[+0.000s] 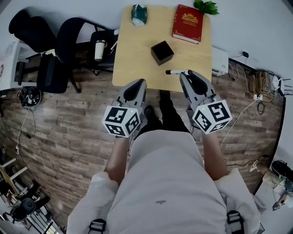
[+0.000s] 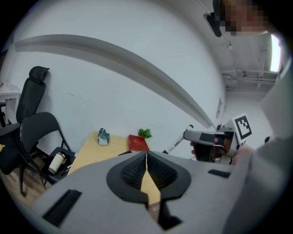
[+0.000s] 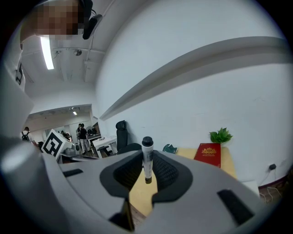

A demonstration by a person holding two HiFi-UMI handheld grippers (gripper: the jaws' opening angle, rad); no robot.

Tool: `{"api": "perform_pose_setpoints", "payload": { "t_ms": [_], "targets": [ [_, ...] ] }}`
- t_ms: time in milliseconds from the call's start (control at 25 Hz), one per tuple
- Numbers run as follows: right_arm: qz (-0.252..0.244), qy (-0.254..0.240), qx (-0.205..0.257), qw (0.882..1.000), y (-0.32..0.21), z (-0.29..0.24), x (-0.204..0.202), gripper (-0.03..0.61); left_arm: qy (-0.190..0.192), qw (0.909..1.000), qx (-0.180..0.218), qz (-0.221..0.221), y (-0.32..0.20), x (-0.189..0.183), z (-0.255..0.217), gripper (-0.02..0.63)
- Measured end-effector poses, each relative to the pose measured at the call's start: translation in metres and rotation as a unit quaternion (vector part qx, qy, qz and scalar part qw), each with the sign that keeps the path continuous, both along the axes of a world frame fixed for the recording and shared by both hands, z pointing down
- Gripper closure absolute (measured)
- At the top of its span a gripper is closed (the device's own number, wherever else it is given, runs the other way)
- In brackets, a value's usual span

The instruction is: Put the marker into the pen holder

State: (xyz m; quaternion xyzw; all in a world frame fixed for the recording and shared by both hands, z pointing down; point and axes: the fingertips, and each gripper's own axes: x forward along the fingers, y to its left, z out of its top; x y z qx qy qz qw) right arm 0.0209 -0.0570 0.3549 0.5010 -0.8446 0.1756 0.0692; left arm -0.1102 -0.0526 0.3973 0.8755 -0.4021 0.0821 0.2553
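**Marker gripped in the right hand-held gripper, short of the pen holder**

The right hand-held gripper [image 1: 187, 73] has its jaws closed on the marker [image 1: 177, 71]. In the right gripper view, the white barrel is pinched between the two dark ribbed pads and stands crosswise to the jaws, with the black cap above them and the other end just below. In the head view the marker lies level, sticking out to the left of the jaw tips, over the near edge of the table [image 1: 132, 55].

The pen holder [image 1: 162, 52] is a small black square box near the middle of the table. It is beyond the marker and clearly apart from it.

The left hand-held gripper [image 1: 139, 83] is held at the table's near edge, to the left of the right one. In its own view the two pads meet along a thin line with nothing between them.

Further back on the table, a red book [image 1: 187, 23] with a gold emblem lies at the right. A green plant [image 1: 206, 6] is beside its far corner, and a crumpled green and white object [image 1: 138, 14] sits at the far left. To the left of the table, black chairs [image 1: 68, 41] stand on the wooden floor [image 1: 68, 123], and a pale cup [image 1: 100, 49] rests on one of them.
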Motion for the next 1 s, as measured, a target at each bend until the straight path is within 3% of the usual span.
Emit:
{"api": "perform_pose_setpoints", "payload": {
  "t_ms": [520,1000],
  "targets": [
    [-0.021,0.002,-0.009,1.000,-0.072,0.013,0.005,0.511,-0.002,0.9999,-0.004,-0.016,-0.048,0.011,-0.001,0.603],
    [-0.057,0.014,-0.059,0.997,-0.126,0.060,0.001,0.511,-0.009,0.9978,-0.026,-0.060,-0.083,0.005,0.013,0.603]
  ]
}}
